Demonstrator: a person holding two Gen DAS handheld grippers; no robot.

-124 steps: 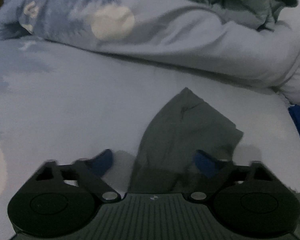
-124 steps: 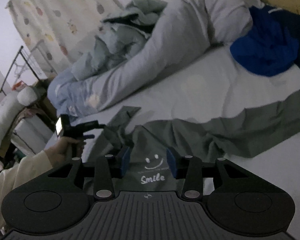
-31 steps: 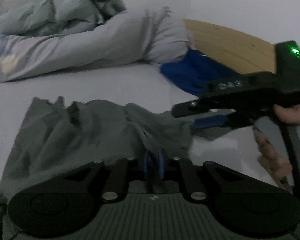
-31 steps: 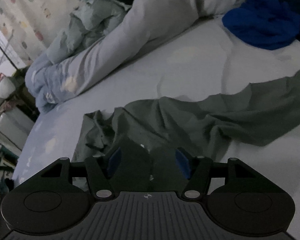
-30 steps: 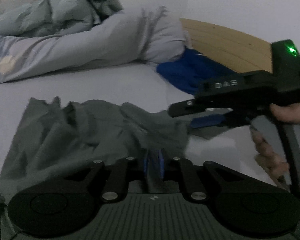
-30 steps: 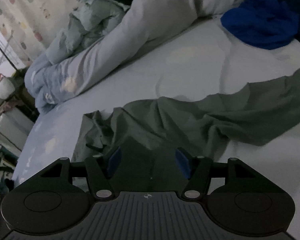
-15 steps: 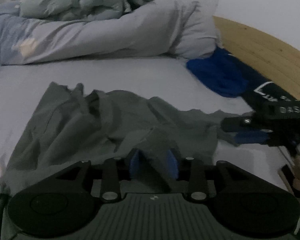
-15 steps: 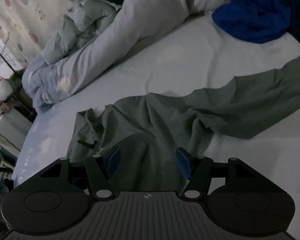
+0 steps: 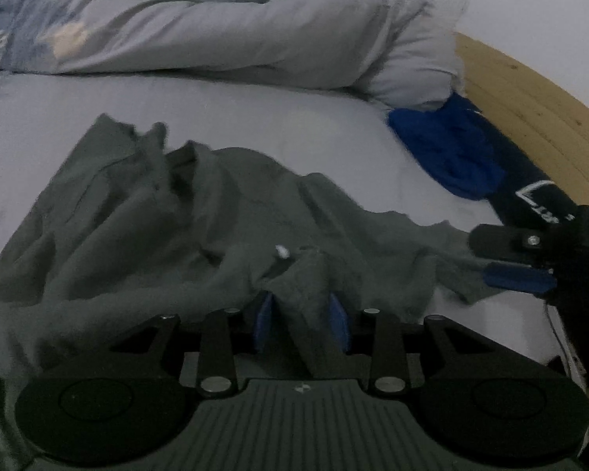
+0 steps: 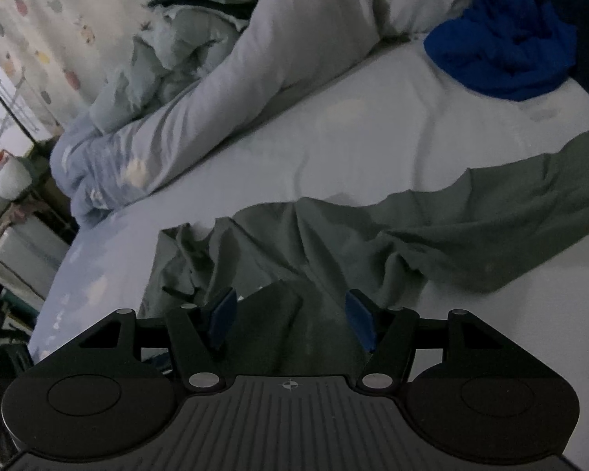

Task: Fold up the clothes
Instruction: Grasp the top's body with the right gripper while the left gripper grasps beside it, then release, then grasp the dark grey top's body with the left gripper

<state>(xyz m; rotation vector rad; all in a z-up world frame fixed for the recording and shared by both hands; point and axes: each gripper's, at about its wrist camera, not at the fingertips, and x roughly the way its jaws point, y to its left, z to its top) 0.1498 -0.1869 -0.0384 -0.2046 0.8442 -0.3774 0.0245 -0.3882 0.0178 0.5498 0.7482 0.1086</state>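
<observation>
since a second ago the left tool (image 9: 300,324) has spread, loosely straddling a ridge of the grey garment (image 9: 145,212) (soft, limp) rumpled on the bed (image 9: 255,117); right tool (image 10: 290,320) gapes over it; take hems.

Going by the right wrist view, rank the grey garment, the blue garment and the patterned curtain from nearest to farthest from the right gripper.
1. Grey garment: between the right gripper fingers, spreading right.
2. Blue garment: upper right on the bed.
3. Patterned curtain: upper left, behind the duvet.

The bed (image 10: 373,133) bears a grey garment (image 10: 432,227) (crumpled), blue clothing (image 10: 506,55) and a duvet (image 10: 278,47).
</observation>
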